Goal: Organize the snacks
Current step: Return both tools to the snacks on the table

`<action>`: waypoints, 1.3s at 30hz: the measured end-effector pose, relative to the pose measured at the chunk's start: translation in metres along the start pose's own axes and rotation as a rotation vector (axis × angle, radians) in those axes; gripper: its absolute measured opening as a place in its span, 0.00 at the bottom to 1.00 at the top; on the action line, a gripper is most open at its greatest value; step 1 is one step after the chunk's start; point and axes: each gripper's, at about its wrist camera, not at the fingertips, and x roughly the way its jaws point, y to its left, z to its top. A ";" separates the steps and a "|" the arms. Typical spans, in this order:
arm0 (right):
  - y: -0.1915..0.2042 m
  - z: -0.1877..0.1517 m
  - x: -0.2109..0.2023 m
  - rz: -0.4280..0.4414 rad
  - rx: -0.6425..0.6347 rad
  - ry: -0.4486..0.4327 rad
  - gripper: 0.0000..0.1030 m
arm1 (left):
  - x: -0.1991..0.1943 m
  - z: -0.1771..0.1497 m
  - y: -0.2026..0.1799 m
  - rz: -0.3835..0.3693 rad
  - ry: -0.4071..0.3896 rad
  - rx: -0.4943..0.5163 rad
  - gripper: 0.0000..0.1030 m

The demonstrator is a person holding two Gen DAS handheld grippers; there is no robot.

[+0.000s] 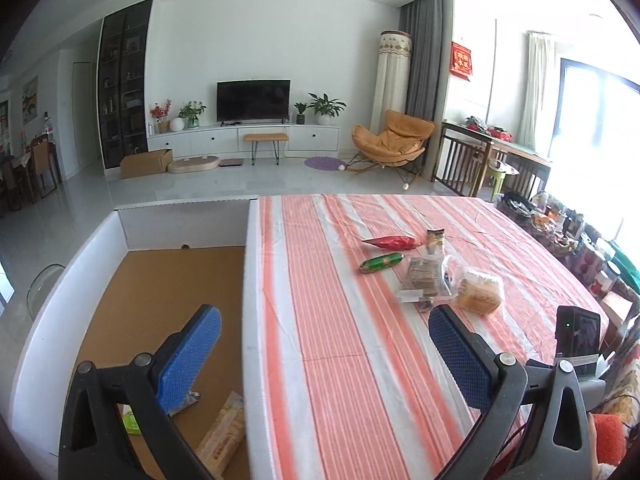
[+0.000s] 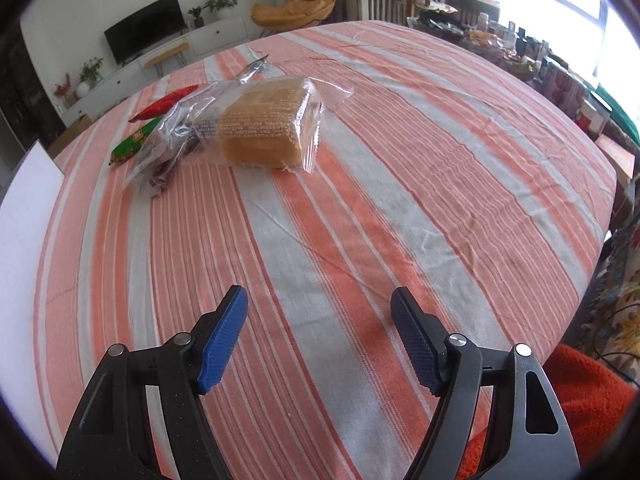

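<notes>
So the snacks are sitting in a loose cluster on the worktop (image 2: 360, 200), which has an orange-and-white striped cloth over it. Closest to the right tool is a golden bread loaf in a clear wrapper (image 2: 268, 128), and touching its left side is a see-through bag of brown pieces (image 2: 172, 148). Just beyond that lie a green packet (image 2: 134, 142) and a red packet (image 2: 168, 104), side by side. There's also a small dark pouch (image 1: 436, 240) standing at the far edge of the pile, in the left wrist view.

A big white-walled cardboard box (image 1: 160, 300) butts right up against the worktop's left edge. Two things are already lying on its brown floor: a long beige wrapped snack (image 1: 224, 436) and something green and white (image 1: 130, 420) partly hidden behind the finger.

The left tool (image 1: 324, 332) is spread as wide as it goes, nothing in it, one finger over the box and the other over the cloth. The right tool (image 2: 320, 320) is also spread and empty, hovering over bare cloth well short of the bread.
</notes>
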 end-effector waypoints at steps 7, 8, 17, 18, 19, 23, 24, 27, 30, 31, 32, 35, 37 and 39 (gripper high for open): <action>-0.010 -0.002 -0.004 0.022 0.068 0.001 0.75 | 0.060 -0.017 -0.084 -0.155 0.202 0.110 1.00; -0.010 -0.002 -0.005 0.024 0.074 0.000 0.75 | 0.072 -0.023 -0.091 -0.150 0.229 0.124 1.00; -0.015 -0.001 -0.008 0.036 0.101 -0.013 0.75 | 0.145 -0.076 -0.072 -0.010 0.379 0.080 1.00; -0.015 -0.001 -0.008 0.035 0.100 -0.012 0.75 | 0.149 -0.079 -0.070 0.000 0.390 0.087 1.00; -0.013 -0.001 -0.007 0.032 0.096 -0.012 0.75 | 0.154 -0.082 -0.069 0.011 0.394 0.094 1.00; -0.009 -0.001 -0.007 0.023 0.074 -0.011 0.75 | 0.170 -0.086 -0.068 0.040 0.408 0.097 1.00; -0.009 -0.001 -0.007 0.023 0.073 -0.012 0.75 | 0.173 -0.087 -0.067 0.044 0.410 0.094 1.00; -0.011 -0.002 -0.006 0.027 0.081 -0.008 0.75 | 0.178 -0.086 -0.066 0.051 0.390 0.087 1.00; -0.013 -0.001 -0.005 0.032 0.091 -0.003 0.75 | 0.182 -0.083 -0.065 0.053 0.378 0.082 1.00; -0.013 -0.001 -0.005 0.032 0.090 -0.003 0.76 | 0.183 -0.083 -0.064 0.051 0.374 0.082 1.00; -0.012 -0.001 -0.005 0.030 0.089 -0.002 0.76 | 0.183 -0.082 -0.064 0.050 0.370 0.082 1.00; -0.011 -0.001 -0.005 0.027 0.079 0.000 0.77 | 0.183 -0.082 -0.063 0.048 0.369 0.081 1.00; -0.010 -0.002 -0.005 0.025 0.076 0.001 0.78 | 0.183 -0.083 -0.063 0.048 0.369 0.081 1.00; -0.010 -0.002 -0.005 0.024 0.075 0.002 0.78 | 0.184 -0.082 -0.063 0.046 0.369 0.083 1.00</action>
